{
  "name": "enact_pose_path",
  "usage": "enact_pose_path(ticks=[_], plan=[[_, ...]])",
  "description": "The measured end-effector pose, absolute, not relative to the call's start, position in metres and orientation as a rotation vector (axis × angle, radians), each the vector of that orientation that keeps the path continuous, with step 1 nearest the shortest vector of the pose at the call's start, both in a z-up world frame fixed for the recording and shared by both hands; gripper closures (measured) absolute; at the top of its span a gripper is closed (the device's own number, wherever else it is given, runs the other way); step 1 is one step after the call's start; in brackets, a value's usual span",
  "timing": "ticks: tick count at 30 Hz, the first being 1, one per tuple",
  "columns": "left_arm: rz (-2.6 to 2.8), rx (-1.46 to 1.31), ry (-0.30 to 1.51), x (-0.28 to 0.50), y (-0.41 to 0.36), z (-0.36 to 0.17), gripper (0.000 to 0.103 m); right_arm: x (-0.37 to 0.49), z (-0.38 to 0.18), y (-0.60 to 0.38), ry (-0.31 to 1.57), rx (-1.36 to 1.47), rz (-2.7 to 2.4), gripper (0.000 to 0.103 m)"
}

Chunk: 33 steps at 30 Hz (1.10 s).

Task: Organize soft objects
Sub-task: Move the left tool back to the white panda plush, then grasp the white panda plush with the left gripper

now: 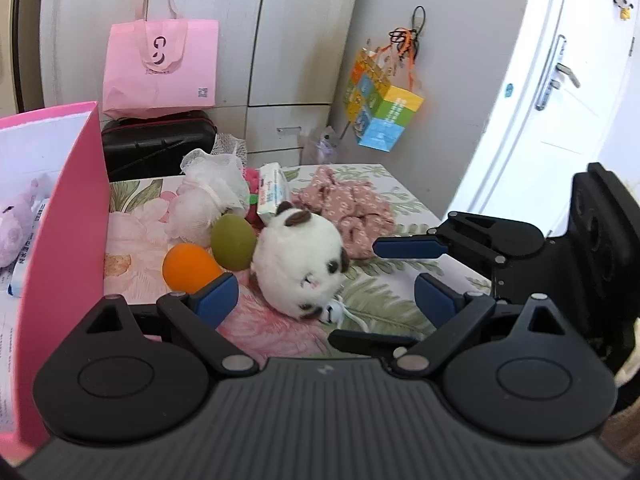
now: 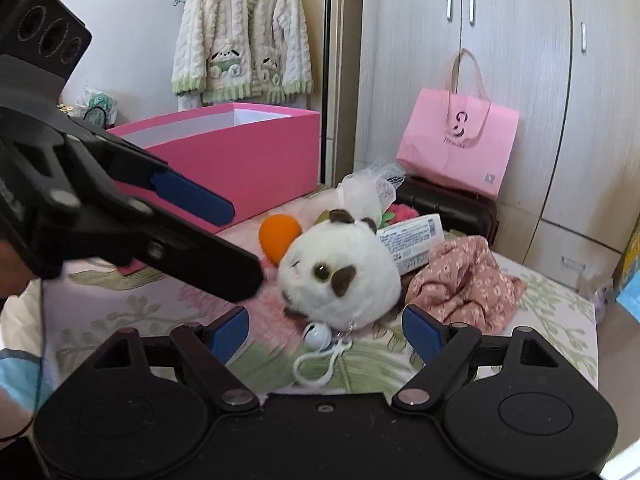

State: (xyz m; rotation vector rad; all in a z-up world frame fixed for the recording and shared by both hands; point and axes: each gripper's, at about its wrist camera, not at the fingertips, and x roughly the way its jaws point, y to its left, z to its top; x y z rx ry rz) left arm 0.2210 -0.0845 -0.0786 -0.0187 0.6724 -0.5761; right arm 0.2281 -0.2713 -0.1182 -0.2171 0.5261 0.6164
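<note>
A white plush toy with brown patches (image 1: pixel 298 264) lies on the floral table, a small bell and cord at its lower end; it also shows in the right wrist view (image 2: pixel 340 272). My left gripper (image 1: pixel 326 300) is open, its blue pads either side of the plush and just short of it. My right gripper (image 2: pixel 326 334) is open too, close to the plush's bell (image 2: pixel 318 334), and appears from the right in the left wrist view (image 1: pixel 394 292). An orange ball (image 1: pixel 188 266), a green ball (image 1: pixel 232 246), white mesh puffs (image 1: pixel 212 192), a tissue pack (image 1: pixel 272 194) and pink floral fabric (image 1: pixel 352 212) lie behind.
A pink box (image 1: pixel 64 216) stands open at the left and holds a purple plush (image 1: pixel 16 220). A black case (image 1: pixel 160 144) and pink paper bag (image 1: pixel 160 68) stand behind the table. A white door (image 1: pixel 552 80) is at the right.
</note>
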Motion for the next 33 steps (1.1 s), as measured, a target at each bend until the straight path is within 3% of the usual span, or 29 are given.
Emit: enact_pose_path(ticks=[11, 15, 20, 33], plan=[[-0.539, -0.081, 0.658, 0.239, -0.095, -0.096, 0.011, 0.263, -0.131, -0.257, 0.597, -0.174, 0.64, 0.016], [-0.55, -0.121, 0.682, 0.242, -0.095, -0.101, 0.024, 0.269, -0.135, -0.259, 0.624, -0.114, 0.631, 0.016], [-0.545, -0.177, 0.719, 0.241, -0.091, -0.102, 0.032, 0.259, -0.13, -0.254, 0.631, -0.162, 0.611, 0.031], [-0.492, -0.105, 0.693, 0.194, -0.092, -0.089, 0.038, 0.216, -0.121, -0.247, 0.619, -0.054, 0.572, 0.035]])
